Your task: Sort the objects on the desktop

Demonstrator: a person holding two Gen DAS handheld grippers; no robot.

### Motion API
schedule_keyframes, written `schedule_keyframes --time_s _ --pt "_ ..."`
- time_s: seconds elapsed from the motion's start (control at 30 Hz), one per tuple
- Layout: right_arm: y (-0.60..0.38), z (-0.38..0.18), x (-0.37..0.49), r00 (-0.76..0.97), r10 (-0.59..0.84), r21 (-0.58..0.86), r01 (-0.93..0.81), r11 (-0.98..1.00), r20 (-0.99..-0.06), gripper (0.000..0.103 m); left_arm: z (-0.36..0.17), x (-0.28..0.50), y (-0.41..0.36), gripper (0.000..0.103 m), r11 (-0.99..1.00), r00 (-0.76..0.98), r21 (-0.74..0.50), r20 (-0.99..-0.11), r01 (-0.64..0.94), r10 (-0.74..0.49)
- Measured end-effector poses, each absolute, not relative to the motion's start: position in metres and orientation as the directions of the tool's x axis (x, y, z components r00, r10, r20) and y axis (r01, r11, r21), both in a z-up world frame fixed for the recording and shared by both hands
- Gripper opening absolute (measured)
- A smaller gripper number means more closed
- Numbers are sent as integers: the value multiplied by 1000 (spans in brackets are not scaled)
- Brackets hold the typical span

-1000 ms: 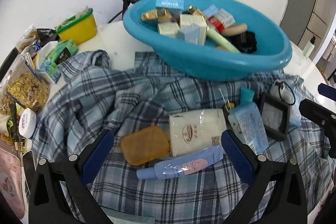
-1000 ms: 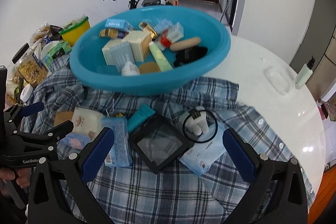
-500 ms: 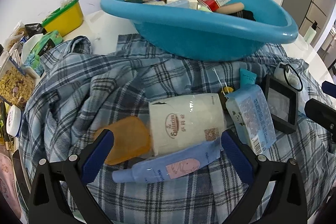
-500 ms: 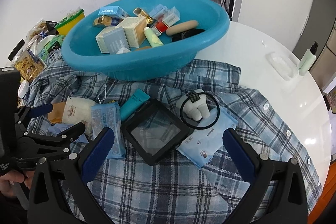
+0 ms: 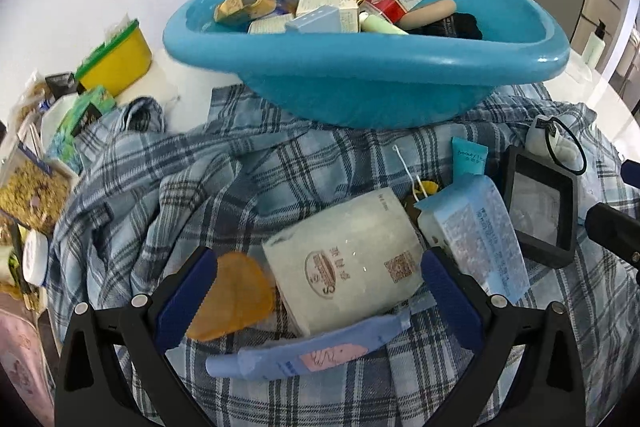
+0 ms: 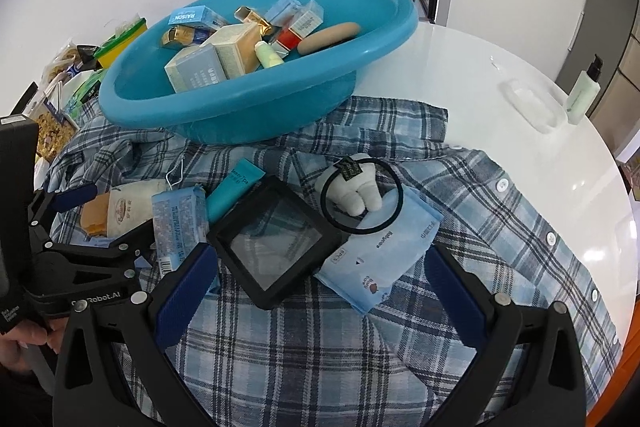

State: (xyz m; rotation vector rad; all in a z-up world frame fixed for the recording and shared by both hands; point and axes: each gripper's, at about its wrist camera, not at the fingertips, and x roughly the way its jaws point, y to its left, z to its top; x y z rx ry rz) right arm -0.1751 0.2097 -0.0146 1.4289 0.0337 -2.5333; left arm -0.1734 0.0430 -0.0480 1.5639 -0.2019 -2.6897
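My left gripper [image 5: 316, 293] is open, and its blue pads flank a white tissue pack [image 5: 344, 263] lying on a plaid shirt [image 5: 168, 195]. A tan flat pad [image 5: 230, 297] lies left of the pack and a pale blue tube [image 5: 308, 351] in front. A light blue packet [image 5: 476, 231] leans on its right. My right gripper [image 6: 320, 291] is open over a black square frame [image 6: 276, 239] and a blue wipes pouch [image 6: 380, 255]. A white plush with a black hair tie [image 6: 356, 187] sits behind them. The blue basin [image 6: 256, 99] holds several boxes and tubes.
A teal tube [image 6: 234, 191] lies between frame and basin. Snack bags and a yellow tub [image 5: 114, 61] crowd the table's left side. A lotion bottle [image 6: 584, 89] and clear dish [image 6: 532, 103] stand on the white table [image 6: 500, 147] at far right. A hand [image 6: 24, 337] holds the left gripper.
My left gripper has moved forward and down, so the tissue pack now sits between its pads. My right gripper has edged closer to the black frame. Both stayed open.
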Motion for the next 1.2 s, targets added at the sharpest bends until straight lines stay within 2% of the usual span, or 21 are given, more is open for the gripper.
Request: schedule_keyframes --time_s 0.4,0.63,0.73,0.77,0.87,0.97,1.13,1.2 --pt "218 -23 -177 -479 -195 115 191 -975 -856 103 -50 -181 45 103 -992 -487 117 -870 -46 -80" --pt "216 -25 -176 -472 -200 116 200 -973 -859 103 -53 -181 42 103 -996 -480 74 -876 -54 -39" --pt "217 -26 -176 -470 -199 118 196 -973 -860 103 -52 -177 40 92 -996 -485 36 -874 -81 8" --pt "218 -27 -176 -470 -198 119 194 -974 -860 103 -51 -175 40 82 -996 -490 39 -872 -84 7" --pt "219 -28 -177 -468 -200 125 187 -974 -861 103 -49 -172 39 65 -995 -491 31 -871 -96 20" --pt "220 -28 -176 -468 -202 128 186 -974 -861 103 -46 -171 32 54 -995 -489 15 -872 -94 33" --pt "219 -30 -175 -463 -206 132 187 -973 -862 103 -42 -165 23 52 -995 -472 -23 -879 -99 67" --pt "218 -32 -175 -461 -209 136 187 -973 -862 103 -43 -162 22 56 -995 -469 -13 -881 -102 60"
